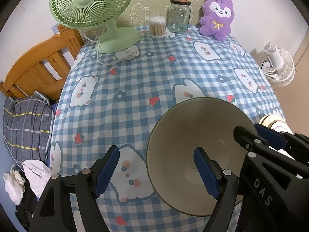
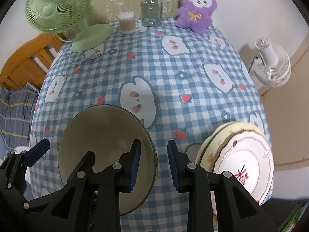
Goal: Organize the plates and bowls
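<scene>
Left wrist view looks down on a desk covered with a blue and white checked cloth printed with white animals, strawberries and flowers. Largest of the task's things is a cream bowl with a dark rim, resting on the cloth; the rim passes between the jaws of the left gripper, one blue pad outside it on the cloth side, the other pad inside the bowl, and neither pad presses the wall, so these jaws stand wide open. Across the bowl, the right gripper also straddles the rim, its jaws parted with one pad inside the bowl and one outside, both apart from the wall; nothing is gripped. In the left view its black body carries the letters "DAS".

Just right of the right jaws lies a stack of plates: a white one with red line trim and a red character I cannot read, on top of a yellowish plate with small flowers.

Well beyond both jaws, at the desk's far edge, stand a green fan, a purple plush toy with a small tag whose writing is too small to read, a lidded glass jar, and a tub of cotton swabs.
</scene>
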{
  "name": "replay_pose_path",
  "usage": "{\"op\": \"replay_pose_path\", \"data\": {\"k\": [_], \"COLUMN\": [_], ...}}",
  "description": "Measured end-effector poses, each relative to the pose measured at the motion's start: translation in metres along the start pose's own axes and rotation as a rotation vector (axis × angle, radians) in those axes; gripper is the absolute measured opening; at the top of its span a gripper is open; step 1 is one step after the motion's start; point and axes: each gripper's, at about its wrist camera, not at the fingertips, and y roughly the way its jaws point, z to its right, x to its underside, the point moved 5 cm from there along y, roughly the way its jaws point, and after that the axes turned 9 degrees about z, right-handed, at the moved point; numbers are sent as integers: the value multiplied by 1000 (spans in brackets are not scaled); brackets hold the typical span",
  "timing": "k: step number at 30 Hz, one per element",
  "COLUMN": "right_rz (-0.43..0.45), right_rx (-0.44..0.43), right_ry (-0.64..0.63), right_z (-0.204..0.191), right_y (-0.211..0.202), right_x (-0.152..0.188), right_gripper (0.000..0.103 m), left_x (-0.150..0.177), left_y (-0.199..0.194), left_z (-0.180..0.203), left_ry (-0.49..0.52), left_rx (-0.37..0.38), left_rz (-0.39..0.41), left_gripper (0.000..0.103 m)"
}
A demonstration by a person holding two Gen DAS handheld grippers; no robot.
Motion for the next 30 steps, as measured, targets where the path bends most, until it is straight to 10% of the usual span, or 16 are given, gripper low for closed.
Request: {"op": "replay_pose_path", "data": {"k": [19,30], "right_rz": [131,29], "right_rx": [-25,-27], "right_ry": [-37,1], "right_z": [7,8], "right_y": [-11,7], "right_x": [5,21], "right_gripper": [34,41], "left_x": [10,26], "left_y": [-20,-14], "left_z": [10,6], "left_ry": [34,25], "left_rx": [-61,-25], "left_rz": [155,119], "left_gripper": [83,83]}}
